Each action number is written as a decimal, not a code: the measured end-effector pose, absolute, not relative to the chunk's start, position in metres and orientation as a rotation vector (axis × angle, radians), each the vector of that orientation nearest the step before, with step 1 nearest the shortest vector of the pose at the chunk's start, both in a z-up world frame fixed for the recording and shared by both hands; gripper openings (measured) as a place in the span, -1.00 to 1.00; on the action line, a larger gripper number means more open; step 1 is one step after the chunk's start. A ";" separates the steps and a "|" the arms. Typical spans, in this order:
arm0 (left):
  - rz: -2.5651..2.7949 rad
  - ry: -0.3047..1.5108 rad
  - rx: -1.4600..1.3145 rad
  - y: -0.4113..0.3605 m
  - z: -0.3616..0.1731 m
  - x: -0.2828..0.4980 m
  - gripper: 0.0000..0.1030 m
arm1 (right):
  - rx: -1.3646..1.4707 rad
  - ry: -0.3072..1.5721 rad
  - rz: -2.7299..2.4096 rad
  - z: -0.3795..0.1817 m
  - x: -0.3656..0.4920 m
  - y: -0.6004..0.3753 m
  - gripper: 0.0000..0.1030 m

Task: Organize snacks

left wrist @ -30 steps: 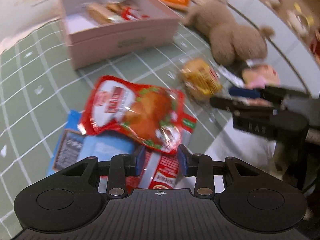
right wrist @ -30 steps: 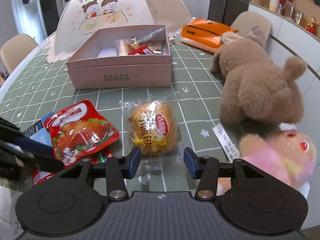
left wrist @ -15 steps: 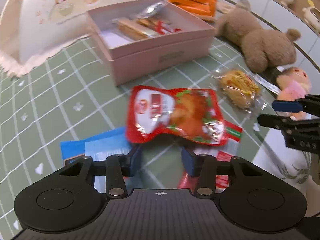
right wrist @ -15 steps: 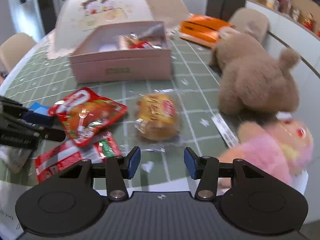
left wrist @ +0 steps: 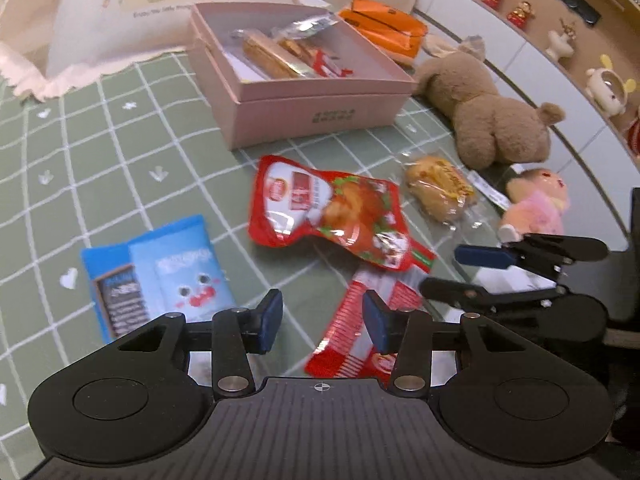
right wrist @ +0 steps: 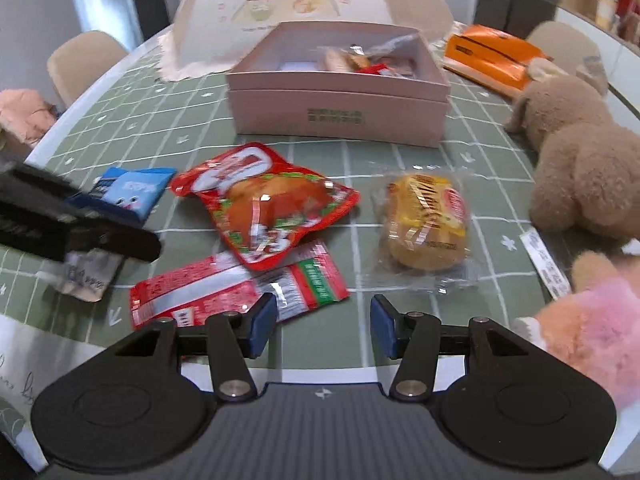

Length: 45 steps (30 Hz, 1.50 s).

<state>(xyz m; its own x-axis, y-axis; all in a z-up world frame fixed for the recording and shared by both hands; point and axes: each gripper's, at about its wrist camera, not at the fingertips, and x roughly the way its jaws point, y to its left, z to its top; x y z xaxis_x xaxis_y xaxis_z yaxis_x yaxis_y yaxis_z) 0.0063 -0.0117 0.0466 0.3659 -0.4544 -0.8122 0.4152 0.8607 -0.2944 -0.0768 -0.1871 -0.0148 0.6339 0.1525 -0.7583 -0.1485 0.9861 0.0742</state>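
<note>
A pink box [left wrist: 320, 108] [right wrist: 340, 112] with several snacks inside stands on the green checked table. In front of it lie a red chicken pouch [left wrist: 332, 212] [right wrist: 268, 204], a red-white wrapper [left wrist: 368, 320] [right wrist: 236, 292], a blue packet [left wrist: 160, 276] [right wrist: 132, 188] and a yellow bun in clear wrap [left wrist: 440, 192] [right wrist: 428, 220]. My left gripper [left wrist: 322, 318] is open and empty, above the table near the red-white wrapper. My right gripper [right wrist: 322, 326] is open and empty, short of the bun; it shows at the right of the left wrist view [left wrist: 460, 272].
A brown plush bear [left wrist: 488, 112] [right wrist: 580, 160] and a pink plush toy [left wrist: 536, 204] [right wrist: 592, 320] lie at the right. An orange pack [left wrist: 384, 32] [right wrist: 492, 56] and a white mesh food cover [left wrist: 160, 12] [right wrist: 312, 12] stand behind the box. The table edge is close in front.
Both grippers have pulled back and risen, so more of the table shows. The left gripper's jaws have opened wider. The snacks have not moved.
</note>
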 end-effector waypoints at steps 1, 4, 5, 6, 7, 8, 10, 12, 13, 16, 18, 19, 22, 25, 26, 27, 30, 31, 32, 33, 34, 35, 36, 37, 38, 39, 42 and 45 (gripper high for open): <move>-0.579 1.065 -0.030 -0.017 0.045 0.007 -0.05 | 0.009 0.876 0.154 -0.017 -0.076 -0.190 -0.01; -0.622 1.067 0.030 -0.038 0.040 0.007 -0.05 | 0.017 0.889 0.117 -0.021 -0.076 -0.200 -0.01; -0.632 1.066 0.055 -0.045 0.039 0.006 -0.05 | 0.018 0.890 0.105 -0.021 -0.078 -0.202 -0.01; -0.640 1.060 0.085 -0.053 0.038 0.005 -0.05 | 0.024 0.894 0.098 -0.021 -0.079 -0.205 -0.01; -0.649 1.054 0.131 -0.063 0.036 0.002 -0.05 | 0.033 0.896 0.091 -0.022 -0.081 -0.208 -0.01; -0.658 1.050 0.187 -0.072 0.034 -0.001 -0.05 | 0.042 0.896 0.085 -0.021 -0.084 -0.212 -0.01; -0.668 1.040 0.294 -0.089 0.028 -0.008 0.06 | 0.057 0.896 0.074 -0.022 -0.089 -0.218 -0.01; -0.677 1.024 0.364 -0.099 0.025 -0.014 0.14 | 0.069 0.895 0.060 -0.023 -0.093 -0.224 -0.01; -0.682 1.021 0.388 -0.103 0.023 -0.016 0.19 | 0.074 0.893 0.055 -0.024 -0.095 -0.226 -0.01; -0.687 1.033 0.415 -0.112 0.020 -0.017 0.38 | 0.091 0.887 0.041 -0.022 -0.101 -0.232 -0.01; -0.661 1.041 0.405 -0.114 0.019 -0.014 0.39 | 0.104 0.879 0.032 -0.019 -0.103 -0.237 -0.01; -0.651 1.048 0.383 -0.114 0.019 -0.012 0.39 | 0.111 0.873 0.027 -0.017 -0.104 -0.240 -0.01; -0.636 1.067 0.333 -0.111 0.021 -0.006 0.39 | 0.120 0.857 0.016 -0.012 -0.105 -0.246 -0.01; -0.635 1.079 0.297 -0.109 0.022 -0.002 0.39 | 0.114 0.847 0.006 -0.009 -0.103 -0.248 -0.01; -0.635 1.085 0.282 -0.107 0.022 0.000 0.39 | 0.113 0.846 0.004 -0.009 -0.102 -0.248 -0.01; -0.637 1.093 0.262 -0.106 0.022 0.002 0.39 | 0.110 0.846 0.004 -0.009 -0.101 -0.247 -0.01; -0.624 1.133 0.113 -0.092 0.023 0.009 0.10 | 0.090 0.846 0.013 -0.008 -0.097 -0.243 -0.01; -0.612 1.143 0.070 -0.086 0.024 0.010 -0.61 | 0.080 0.846 0.016 -0.007 -0.095 -0.242 -0.01; -0.610 1.166 0.033 -0.081 0.022 0.011 -0.77 | 0.070 0.844 0.020 -0.007 -0.093 -0.240 -0.01; -0.612 1.169 -0.013 -0.074 0.023 0.009 -0.70 | 0.059 0.841 0.025 -0.006 -0.092 -0.238 -0.01; -0.611 1.155 -0.035 -0.068 0.026 0.005 -0.71 | 0.047 0.835 0.031 -0.004 -0.090 -0.236 -0.01; -0.612 1.136 -0.021 -0.063 0.030 -0.002 -0.71 | 0.036 0.828 0.039 -0.002 -0.088 -0.234 -0.01; -0.613 1.119 0.001 -0.059 0.034 -0.008 -0.71 | 0.024 0.817 0.053 0.001 -0.086 -0.231 -0.01; -0.618 1.107 0.014 -0.053 0.039 -0.016 -0.71 | 0.014 0.808 0.065 0.003 -0.084 -0.229 -0.01; -0.627 1.102 0.006 -0.047 0.043 -0.021 -0.71 | 0.002 0.798 0.076 0.006 -0.082 -0.226 -0.01; -0.635 1.097 -0.014 -0.039 0.048 -0.025 -0.71 | -0.007 0.788 0.090 0.009 -0.079 -0.223 0.00; -0.563 1.052 -0.099 -0.005 0.060 -0.030 -0.71 | -0.015 0.775 0.138 0.015 -0.071 -0.214 0.03; -0.390 1.030 -0.221 0.039 0.056 -0.023 -0.62 | 0.003 0.795 0.215 0.015 -0.064 -0.196 0.03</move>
